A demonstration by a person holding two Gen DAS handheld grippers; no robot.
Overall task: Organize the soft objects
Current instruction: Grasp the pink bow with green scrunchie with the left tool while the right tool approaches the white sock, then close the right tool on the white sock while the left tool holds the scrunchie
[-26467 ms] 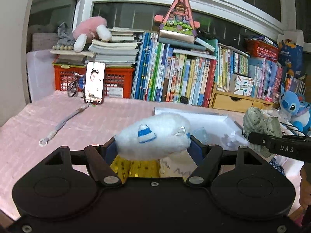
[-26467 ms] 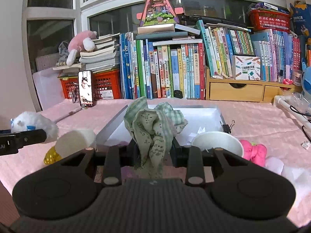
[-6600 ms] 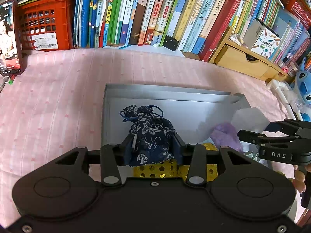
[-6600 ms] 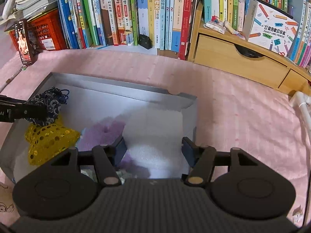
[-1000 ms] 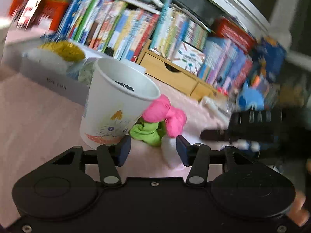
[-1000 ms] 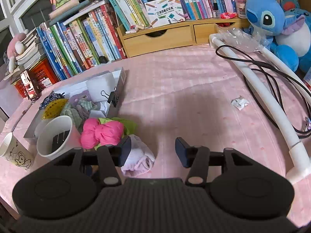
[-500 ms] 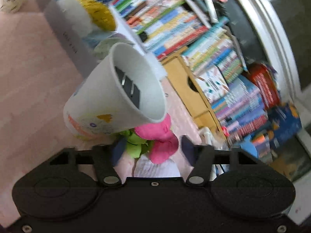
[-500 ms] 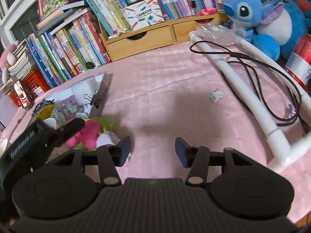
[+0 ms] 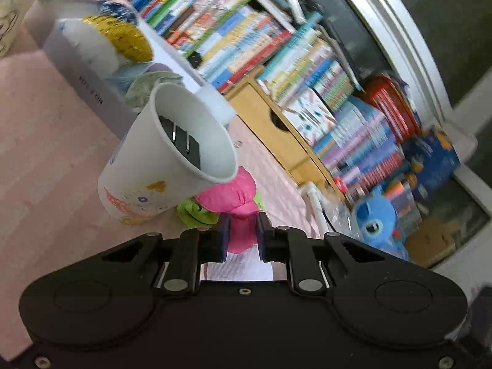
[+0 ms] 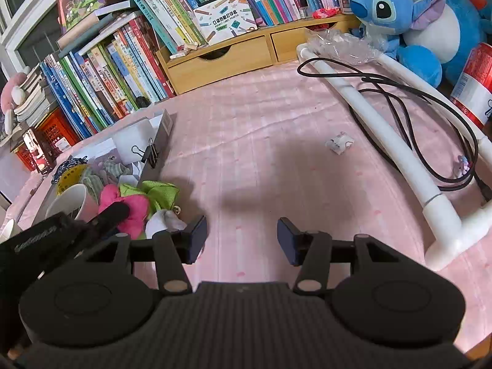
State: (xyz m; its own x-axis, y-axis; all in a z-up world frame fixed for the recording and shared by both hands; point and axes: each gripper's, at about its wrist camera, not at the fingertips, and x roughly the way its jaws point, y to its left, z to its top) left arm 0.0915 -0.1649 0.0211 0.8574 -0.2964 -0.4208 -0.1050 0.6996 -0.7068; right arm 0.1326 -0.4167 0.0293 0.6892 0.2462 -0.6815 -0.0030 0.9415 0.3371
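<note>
We've got the pink soft toy (image 9: 238,215) pinched in the left gripper (image 9: 242,240) — jaws just closed in, pads pressing both sides of the pink fabric. From the right wrist cam the same toy (image 10: 130,207) sits on the pink tablecloth (image 10: 276,153) w/ the left gripper's fingers (image 10: 112,210) lying across it.

Touching the toy: a green cloth piece (image 9: 193,215) on one side, a white cloth (image 10: 164,220) just in front of it. The paper cup (image 9: 172,166) is right beside the toy, on the box side; in the left view, which is rolled, the cup reads tilted and its rim overlaps the pink fabric. Two black bits show inside the cup; can't tell what they are.

Behind the cup is the grey box (image 10: 160,150), holding a yellow sequin pouch (image 9: 126,41), a white fluffy toy (image 9: 87,44), a dark blue patterned pouch (image 10: 69,164) & a greenish checked cloth (image 10: 106,172). A black binder clip (image 10: 149,153) grips the box wall.

Our right gripper (image 10: 241,240) hangs over bare tablecloth, fingers spread apart, nothing between them — well apart from the toy pile.

Further out: a row of books (image 10: 129,49), a wooden drawer unit (image 10: 227,58), a blue plush (image 10: 399,15), a white pipe frame (image 10: 399,141) w/ a black cable (image 10: 430,129) looped on it.
</note>
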